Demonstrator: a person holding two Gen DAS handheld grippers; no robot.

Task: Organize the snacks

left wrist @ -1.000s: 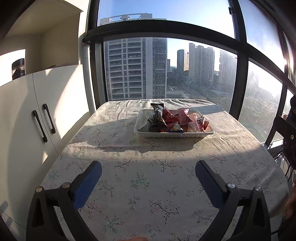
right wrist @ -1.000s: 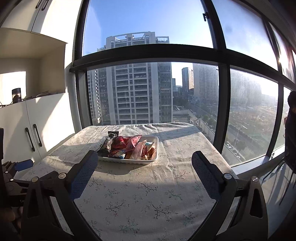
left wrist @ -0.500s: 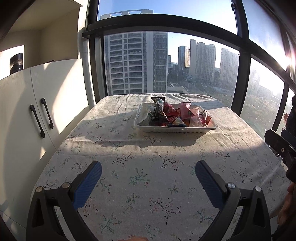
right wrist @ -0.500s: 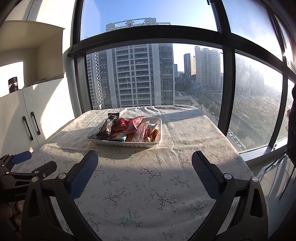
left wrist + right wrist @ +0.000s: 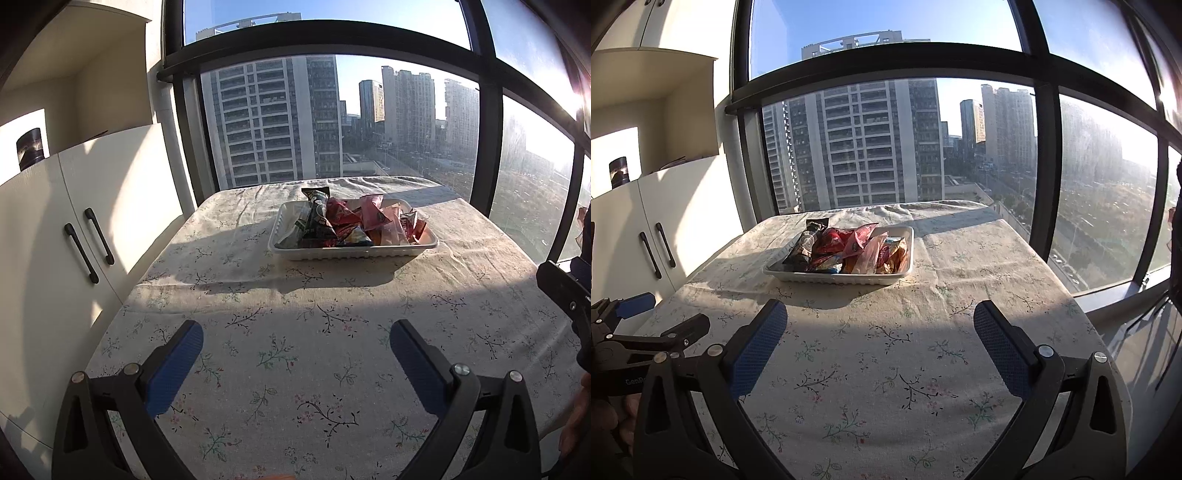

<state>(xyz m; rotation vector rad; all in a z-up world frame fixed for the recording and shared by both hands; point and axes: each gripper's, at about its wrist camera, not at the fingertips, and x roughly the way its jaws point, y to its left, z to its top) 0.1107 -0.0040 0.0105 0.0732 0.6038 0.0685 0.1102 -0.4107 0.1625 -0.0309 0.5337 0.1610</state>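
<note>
A white tray point(image 5: 354, 253) piled with several snack packets point(image 5: 343, 223), one dark green and the others red, pink and orange, sits at the far middle of the floral-cloth table point(image 5: 295, 354). It also shows in the right wrist view point(image 5: 834, 277), with the snack packets point(image 5: 849, 249) heaped inside. My left gripper point(image 5: 295, 343) is open and empty, held over the near part of the table, well short of the tray. My right gripper point(image 5: 881, 323) is open and empty, also short of the tray. The left gripper shows at the left edge of the right wrist view point(image 5: 646, 317).
A white cabinet point(image 5: 74, 229) with two black handles stands against the table's left side. Tall windows point(image 5: 332, 122) run behind and to the right. The table's right edge point(image 5: 1082, 310) drops to the floor.
Both grippers have moved forward toward the tray, which looks larger and nearer now. Both stay open and empty. The right gripper has come into the left wrist view at its right edge.
</note>
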